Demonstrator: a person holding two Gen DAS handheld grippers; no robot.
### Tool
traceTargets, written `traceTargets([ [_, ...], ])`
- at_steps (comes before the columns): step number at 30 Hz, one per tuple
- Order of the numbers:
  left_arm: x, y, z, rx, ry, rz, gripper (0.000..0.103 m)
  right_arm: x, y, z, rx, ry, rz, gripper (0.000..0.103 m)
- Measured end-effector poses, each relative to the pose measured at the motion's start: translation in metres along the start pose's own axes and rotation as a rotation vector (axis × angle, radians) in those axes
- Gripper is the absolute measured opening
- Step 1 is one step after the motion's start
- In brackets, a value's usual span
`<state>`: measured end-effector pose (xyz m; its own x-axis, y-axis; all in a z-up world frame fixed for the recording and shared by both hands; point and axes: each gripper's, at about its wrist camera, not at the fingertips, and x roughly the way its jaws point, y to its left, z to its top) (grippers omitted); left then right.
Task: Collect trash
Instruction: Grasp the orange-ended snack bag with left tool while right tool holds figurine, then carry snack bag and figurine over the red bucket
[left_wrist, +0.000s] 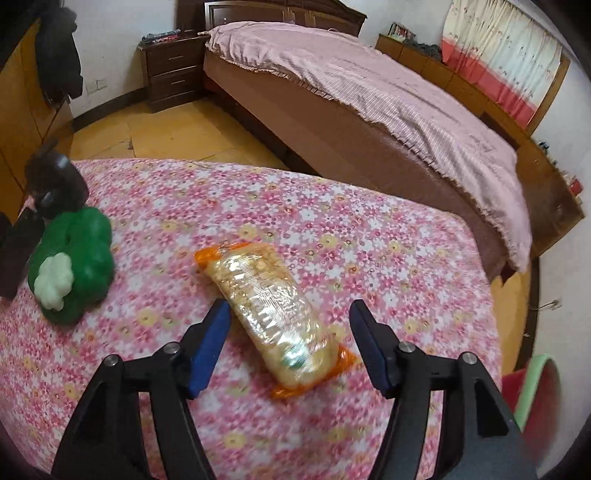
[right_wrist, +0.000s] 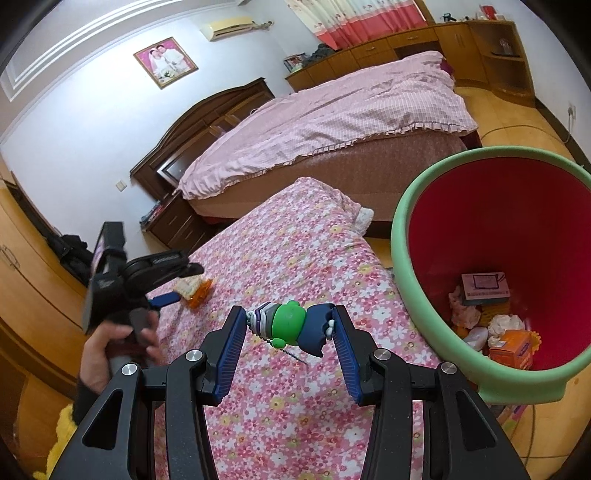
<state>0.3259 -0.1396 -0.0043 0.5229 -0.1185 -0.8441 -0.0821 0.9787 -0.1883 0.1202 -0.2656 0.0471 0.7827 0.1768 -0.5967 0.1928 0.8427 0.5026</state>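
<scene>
my left gripper (left_wrist: 288, 310) is spread wide over the snack packet (left_wrist: 273, 317), which lies on the floral cloth (left_wrist: 332, 221) between its fingers. my right gripper (right_wrist: 290, 326) pinches a green toy figure (right_wrist: 291, 326) above the cloth, just beside the bin (right_wrist: 402, 236) holding trash.

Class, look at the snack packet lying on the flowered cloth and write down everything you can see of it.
The snack packet is a long clear plastic wrapper with crimped orange ends, filled with pale yellow pieces. It looks sealed and full. It lies flat and slantwise on the flowered cloth, between the open fingers of the left claw; whether one finger touches it is unclear. From the right wrist only one end shows.
</scene>
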Motion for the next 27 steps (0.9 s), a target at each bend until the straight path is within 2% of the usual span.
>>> traceTargets([
  [4,0.014,-0.005,-0.005,0.005,0.014,0.025,0.066,-0.003,-0.006,0.003,0.005,-0.004,0.009,0.048],
  [5,0.013,-0.006,-0.008,0.022,-0.013,0.032,0.066,-0.004,-0.007,0.003,0.007,-0.007,0.01,0.048],
  [9,0.013,-0.007,-0.014,0.043,-0.04,0.028,0.065,-0.006,-0.014,0.005,0.024,-0.013,0.013,0.048],
  [11,0.006,-0.003,-0.018,0.032,-0.055,-0.001,0.056,-0.008,-0.016,0.005,0.031,-0.015,0.012,0.048],
  [14,-0.001,0.006,-0.025,0.028,-0.061,-0.052,0.05,-0.012,-0.016,0.004,0.035,-0.02,0.009,0.048],
  [21,-0.027,0.015,-0.059,0.071,-0.062,-0.151,0.048,-0.025,-0.015,0.004,0.034,-0.045,0.003,0.048],
  [27,-0.064,-0.009,-0.088,0.166,-0.11,-0.224,0.047,-0.042,-0.016,0.004,0.04,-0.077,-0.009,0.048],
])
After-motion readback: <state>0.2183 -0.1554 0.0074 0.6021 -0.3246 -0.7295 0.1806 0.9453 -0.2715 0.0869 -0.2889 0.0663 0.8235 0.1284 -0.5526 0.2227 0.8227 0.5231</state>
